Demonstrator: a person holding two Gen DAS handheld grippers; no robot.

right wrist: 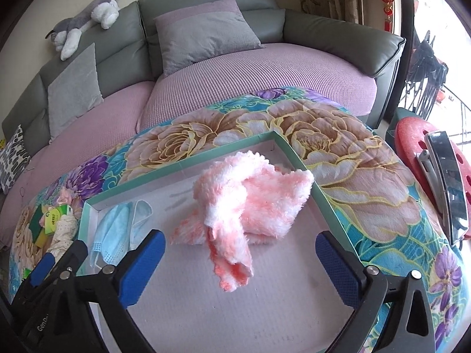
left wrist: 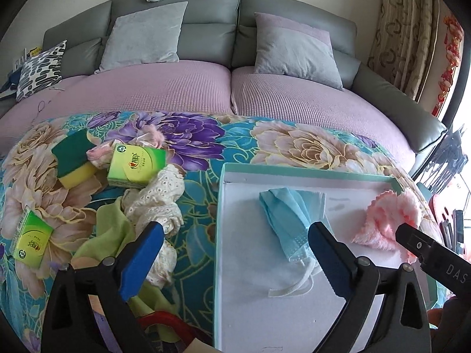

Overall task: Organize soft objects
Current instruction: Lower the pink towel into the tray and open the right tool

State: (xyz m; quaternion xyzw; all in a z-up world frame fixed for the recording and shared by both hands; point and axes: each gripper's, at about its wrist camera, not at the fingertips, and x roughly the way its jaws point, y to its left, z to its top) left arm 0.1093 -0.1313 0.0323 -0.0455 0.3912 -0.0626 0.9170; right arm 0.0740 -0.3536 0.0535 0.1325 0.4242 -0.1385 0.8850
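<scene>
Left wrist view: left gripper (left wrist: 235, 235) with blue-padded fingers spread wide, nothing between them, hanging over the left wall of a shallow tray (left wrist: 219, 206), mint-green rim, white floor. Tray sits on a floral blanket (left wrist: 206, 147) spread over what may be a bench; the surface underneath is hidden. Inside the tray: a blue face mask (left wrist: 291, 220), crumpled, ear loops trailing toward the camera, and a pink fluffy cloth (left wrist: 388, 220) at the right side near the rim.

Outside the tray, left on the blanket: a green-and-yellow sponge (left wrist: 73, 161); two green tissue packs, one (left wrist: 135, 164) beside the sponge and one (left wrist: 31, 238) nearer the edge, each with Chinese lettering and a round logo, too small to read; a cream lace fabric (left wrist: 159, 203); a light green cloth (left wrist: 109, 229) partly under it; a small pink fabric piece (left wrist: 100, 153) touching the upper pack.

Black arm at the right edge shows "DAS", the rest cut off.

Right wrist view: right gripper (right wrist: 240, 247) parted wide, gripping nothing, above the tray floor. Pink cloth lies heaped just ahead of the fingers, one fold draped toward the camera. Mask in the tray's left corner. Other gripper's body at lower left reads "Gen", remainder hidden.

Behind: grey sofa (right wrist: 323, 29) with a mauve seat cover, grey cushions, plush husky (right wrist: 85, 17) on the backrest.
</scene>
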